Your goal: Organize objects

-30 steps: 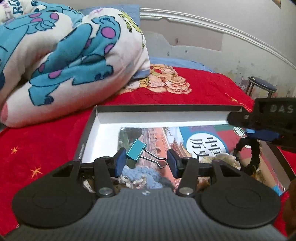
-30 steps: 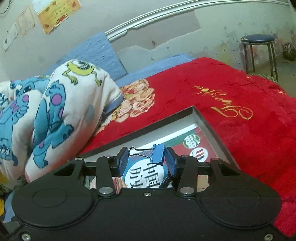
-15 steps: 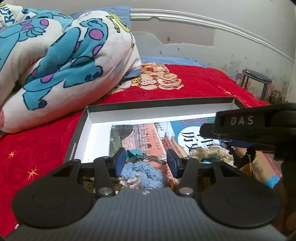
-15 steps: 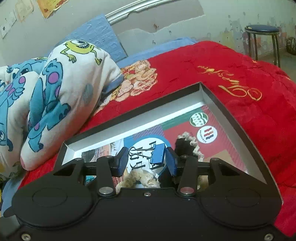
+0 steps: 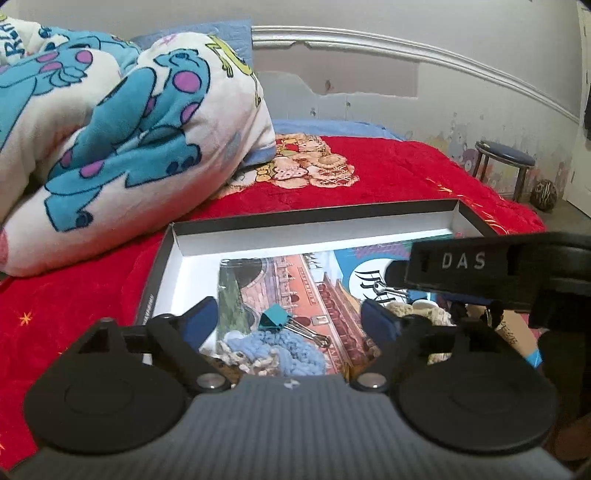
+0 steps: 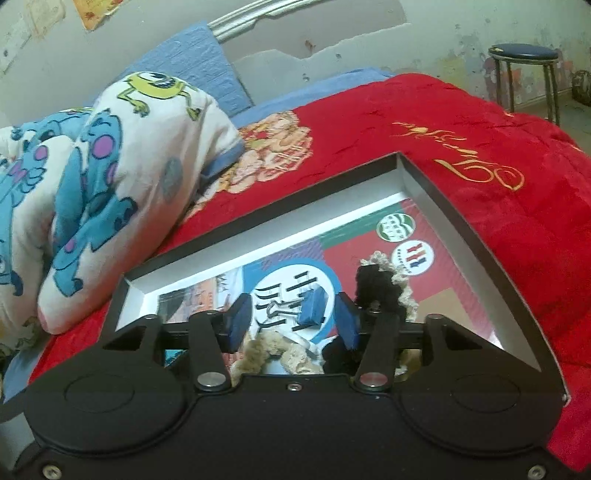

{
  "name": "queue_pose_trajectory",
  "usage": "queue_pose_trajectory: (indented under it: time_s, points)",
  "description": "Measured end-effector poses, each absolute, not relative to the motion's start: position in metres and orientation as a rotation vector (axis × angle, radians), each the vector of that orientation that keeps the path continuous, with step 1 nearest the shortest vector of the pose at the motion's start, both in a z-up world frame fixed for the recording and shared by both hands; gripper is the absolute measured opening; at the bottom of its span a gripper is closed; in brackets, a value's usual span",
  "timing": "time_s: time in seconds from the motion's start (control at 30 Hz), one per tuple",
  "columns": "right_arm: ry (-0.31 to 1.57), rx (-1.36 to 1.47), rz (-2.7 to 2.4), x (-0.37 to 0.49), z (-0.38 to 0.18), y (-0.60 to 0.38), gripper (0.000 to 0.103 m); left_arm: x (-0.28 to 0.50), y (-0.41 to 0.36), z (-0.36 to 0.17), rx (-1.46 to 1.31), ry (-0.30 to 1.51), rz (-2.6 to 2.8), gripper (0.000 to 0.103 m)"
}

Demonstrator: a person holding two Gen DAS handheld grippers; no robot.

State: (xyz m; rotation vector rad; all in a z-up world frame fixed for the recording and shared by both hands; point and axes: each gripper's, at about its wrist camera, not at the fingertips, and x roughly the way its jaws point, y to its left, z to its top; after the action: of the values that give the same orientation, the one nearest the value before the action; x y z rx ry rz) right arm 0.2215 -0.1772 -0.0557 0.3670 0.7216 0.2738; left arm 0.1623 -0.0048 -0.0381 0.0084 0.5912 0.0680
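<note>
A bed (image 5: 399, 177) fills the room, spread with a red plush cover embroidered in gold. A rolled white blanket (image 5: 122, 122) printed with blue cartoon monsters lies at the left of the frame, a blue pillow (image 6: 192, 70) behind it. The curved white headboard rail (image 5: 369, 38) runs against a wall (image 5: 369, 14) with peeling paint. At the far right a blue-topped metal stool (image 6: 522, 55) stands on the floor. Papers (image 6: 96, 9) hang at the upper left.

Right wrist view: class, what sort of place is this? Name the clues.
Most likely a bedroom: a red bedspread, a folded cartoon blanket and a blue pillow against the wall, with a stool beside.
</note>
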Motion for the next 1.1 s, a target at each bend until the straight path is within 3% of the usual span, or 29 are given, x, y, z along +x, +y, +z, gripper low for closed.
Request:
queue_pose_trajectory:
  time_s: [0.07,0.27,0.43,0.73,1.1]
  points:
    - [0.703,0.4,0.275,0.219,-0.055,-0.181,0.078,0.156,-0.001,-0.032,0.006,0.569,0.077,0.103]
    - [0.627,0.505,0.298,0.205,-0.033,-0.195,0.09,0.126,0.006,0.0,0.057,0.494,0.108,0.103]
    - [0.509,0.421,0.372,0.165,0.009,-0.192,0.103,0.085,0.006,0.027,0.135,0.437,0.094,0.103]
    - [0.501,0.214,0.322,0.092,0.031,-0.18,0.103,0.008,0.018,0.023,0.119,0.506,0.167,0.103]
    - [0.595,0.146,0.202,0.034,-0.009,-0.192,0.103,-0.012,0.025,0.003,0.081,0.598,0.208,0.103]
